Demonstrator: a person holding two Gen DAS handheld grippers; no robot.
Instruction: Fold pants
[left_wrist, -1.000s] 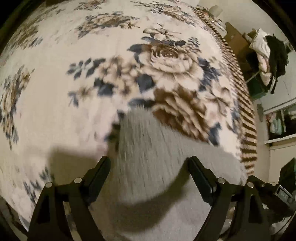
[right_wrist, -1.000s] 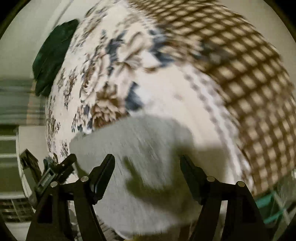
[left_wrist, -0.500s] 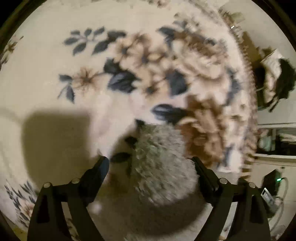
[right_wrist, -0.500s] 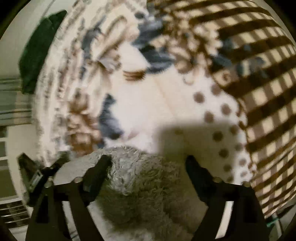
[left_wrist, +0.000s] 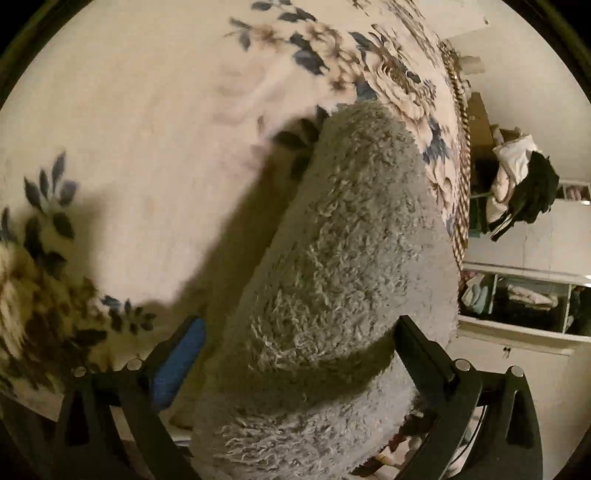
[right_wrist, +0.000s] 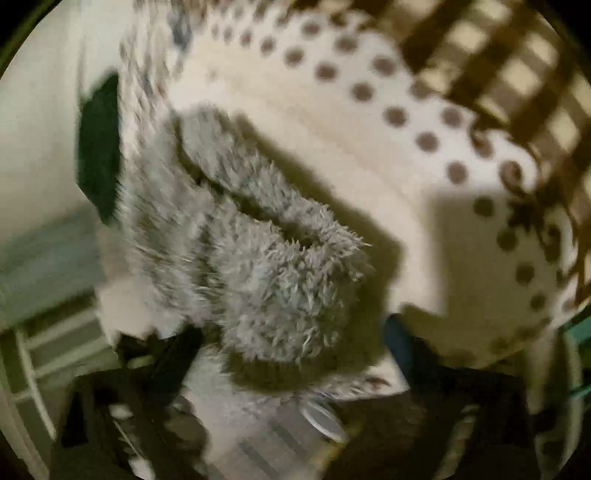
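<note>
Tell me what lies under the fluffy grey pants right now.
The fluffy grey fleece pants rest on a cream floral-print blanket, which shows all around them and carries their shadow. Whatever lies directly beneath the fabric is covered, and the right wrist view is too blurred to add more.

Supporting surface: a bed covered by a cream blanket printed with brown and blue flowers. In the right wrist view the blanket shows a band of brown dots and a brown checked border. Lying directly on it: grey fleecy pants, folded over in a thick, long bundle, with part of the bundle at the blanket's near edge.
</note>
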